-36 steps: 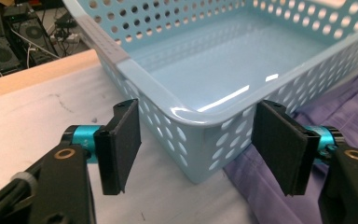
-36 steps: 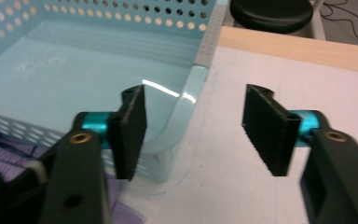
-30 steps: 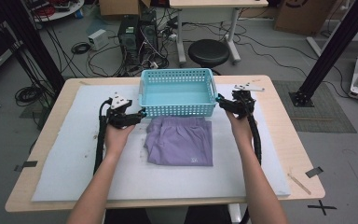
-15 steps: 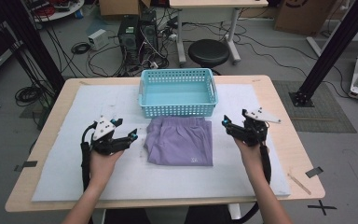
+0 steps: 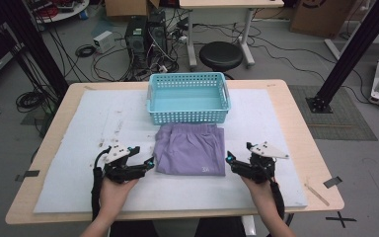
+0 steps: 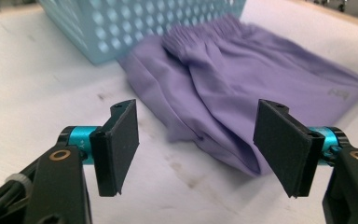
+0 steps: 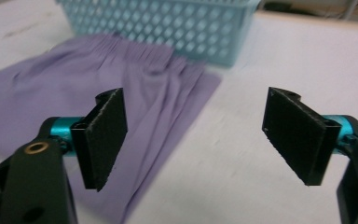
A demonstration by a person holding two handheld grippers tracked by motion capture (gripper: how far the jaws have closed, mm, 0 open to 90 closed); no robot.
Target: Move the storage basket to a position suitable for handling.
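A folded purple garment (image 5: 191, 155) with an elastic waistband lies on the white mat just in front of an empty teal basket (image 5: 187, 117). My left gripper (image 5: 149, 163) sits low at the garment's near left corner, open, with the cloth (image 6: 242, 84) just ahead of its pads. My right gripper (image 5: 229, 158) is at the near right corner; its jaws have just been opening and hold nothing. In the right gripper view the garment (image 7: 74, 88) lies behind the left pad, and bare mat shows between the pads. Neither gripper touches the cloth.
The white mat (image 5: 69, 133) covers most of the wooden table (image 5: 301, 113). The basket (image 6: 135, 23) stands at the far middle. A tape strip (image 5: 332, 181) and a thin stick (image 5: 318, 193) lie near the right front corner. A stool and cables are on the floor beyond.
Both hands have pulled back from the basket's sides toward the near edge and sunk lower. They now flank the garment's near corners.
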